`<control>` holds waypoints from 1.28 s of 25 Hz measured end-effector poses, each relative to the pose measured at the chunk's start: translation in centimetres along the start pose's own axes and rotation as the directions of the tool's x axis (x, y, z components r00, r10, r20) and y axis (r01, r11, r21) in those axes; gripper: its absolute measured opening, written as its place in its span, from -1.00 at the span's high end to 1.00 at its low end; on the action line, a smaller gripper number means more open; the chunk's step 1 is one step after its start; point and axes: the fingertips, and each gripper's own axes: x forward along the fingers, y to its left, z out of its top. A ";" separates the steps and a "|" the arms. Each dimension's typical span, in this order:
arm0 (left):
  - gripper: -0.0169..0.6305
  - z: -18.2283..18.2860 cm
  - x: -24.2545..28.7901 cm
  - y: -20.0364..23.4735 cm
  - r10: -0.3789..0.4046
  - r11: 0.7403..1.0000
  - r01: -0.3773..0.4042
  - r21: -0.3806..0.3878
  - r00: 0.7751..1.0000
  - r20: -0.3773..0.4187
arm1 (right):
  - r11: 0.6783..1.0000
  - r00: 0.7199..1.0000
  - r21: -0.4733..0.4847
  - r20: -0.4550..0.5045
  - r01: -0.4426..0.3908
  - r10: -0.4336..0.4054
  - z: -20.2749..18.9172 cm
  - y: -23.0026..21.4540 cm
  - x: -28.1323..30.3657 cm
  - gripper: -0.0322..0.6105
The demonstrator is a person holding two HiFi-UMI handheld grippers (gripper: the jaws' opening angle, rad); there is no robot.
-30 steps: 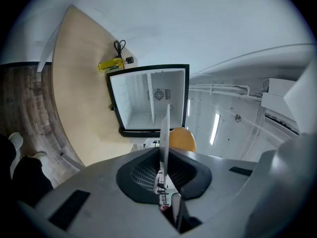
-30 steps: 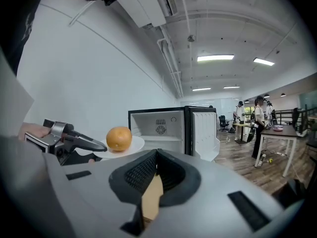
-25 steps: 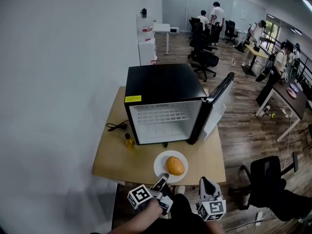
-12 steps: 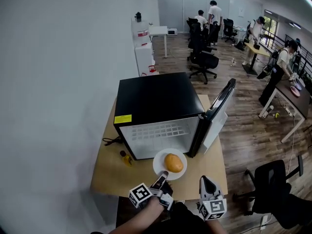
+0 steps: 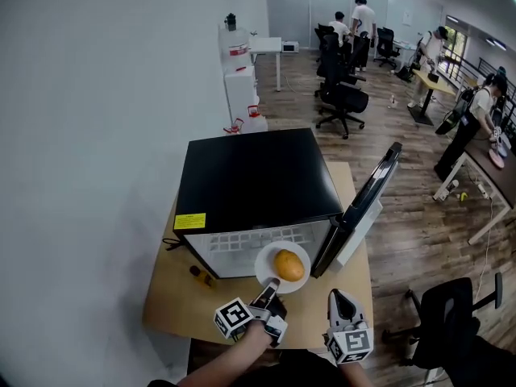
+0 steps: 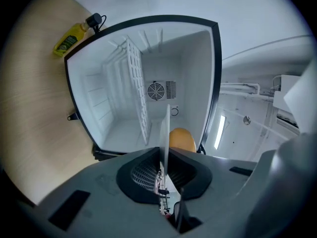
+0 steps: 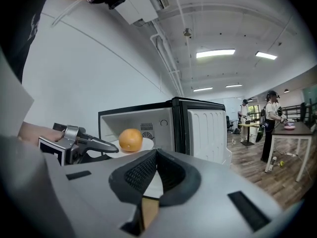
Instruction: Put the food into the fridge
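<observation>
Head view: left gripper [image 5: 272, 285] pinches plate [image 5: 264, 262] rim before fridge [image 5: 250, 176]; right gripper [image 5: 339, 297] seemingly closed.

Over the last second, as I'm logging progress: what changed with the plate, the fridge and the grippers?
The left gripper, shut on the round white plate with the orange fruit, carried it forward to the black mini fridge's open mouth. The right gripper stayed shut and empty; the fridge door stayed open.
</observation>
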 end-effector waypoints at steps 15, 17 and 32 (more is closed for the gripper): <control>0.85 3.3 7.8 2.0 0.014 1.000 -0.014 0.018 1.000 0.000 | 0.999 1.000 -0.021 0.004 -0.031 0.031 2.2 -2.3 5.9 0.71; 0.85 3.6 8.6 2.4 0.024 1.000 -0.024 0.012 1.000 0.002 | 0.999 0.999 -0.033 0.000 -0.041 0.041 2.2 -2.3 6.4 0.71; 0.85 6.0 12.3 3.1 0.073 0.997 -0.072 -0.011 0.996 0.048 | 0.996 0.995 -0.012 -0.017 -0.094 0.093 2.1 -1.7 8.7 0.71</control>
